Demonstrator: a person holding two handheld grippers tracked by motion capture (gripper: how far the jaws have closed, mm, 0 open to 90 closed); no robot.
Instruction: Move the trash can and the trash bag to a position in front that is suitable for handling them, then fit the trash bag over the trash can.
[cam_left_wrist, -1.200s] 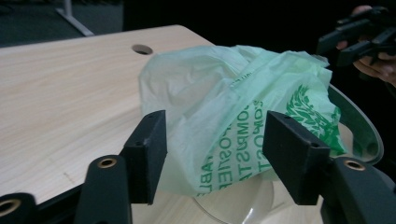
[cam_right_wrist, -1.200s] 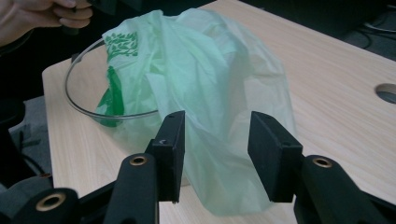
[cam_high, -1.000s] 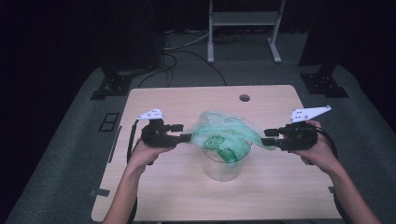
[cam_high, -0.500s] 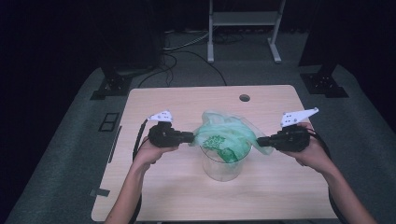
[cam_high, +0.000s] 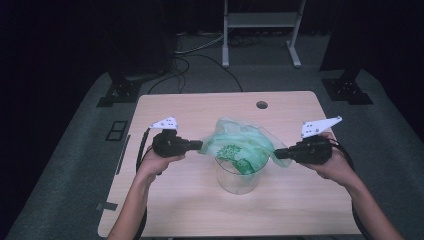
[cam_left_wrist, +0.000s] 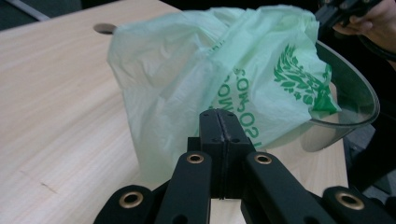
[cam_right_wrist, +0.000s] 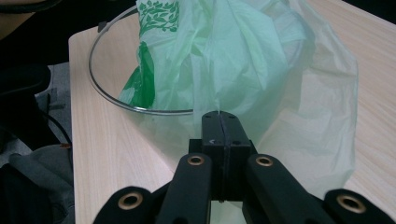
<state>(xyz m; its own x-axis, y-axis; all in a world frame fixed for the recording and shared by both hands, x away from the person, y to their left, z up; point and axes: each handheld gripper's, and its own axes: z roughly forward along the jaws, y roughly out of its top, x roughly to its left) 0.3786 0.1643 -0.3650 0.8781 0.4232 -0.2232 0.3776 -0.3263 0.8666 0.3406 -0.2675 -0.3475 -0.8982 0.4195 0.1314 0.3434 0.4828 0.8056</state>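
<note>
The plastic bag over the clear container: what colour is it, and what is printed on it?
The plastic bag is pale translucent green with darker green lettering and a leaf emblem, clearest in the left gripper view.

The light wooden tabletop (cam_high: 175, 200) has a small round hole (cam_high: 261, 105) near its far edge, and it stands on grey carpeted floor (cam_high: 75, 150). Beyond it a pale metal frame (cam_high: 260, 20) rises on two legs, with dark cables (cam_high: 200, 55) looping over the carpet beside it. Black stand feet (cam_high: 117, 92) sit off the far left corner and another pair (cam_high: 347, 90) off the far right.
</note>
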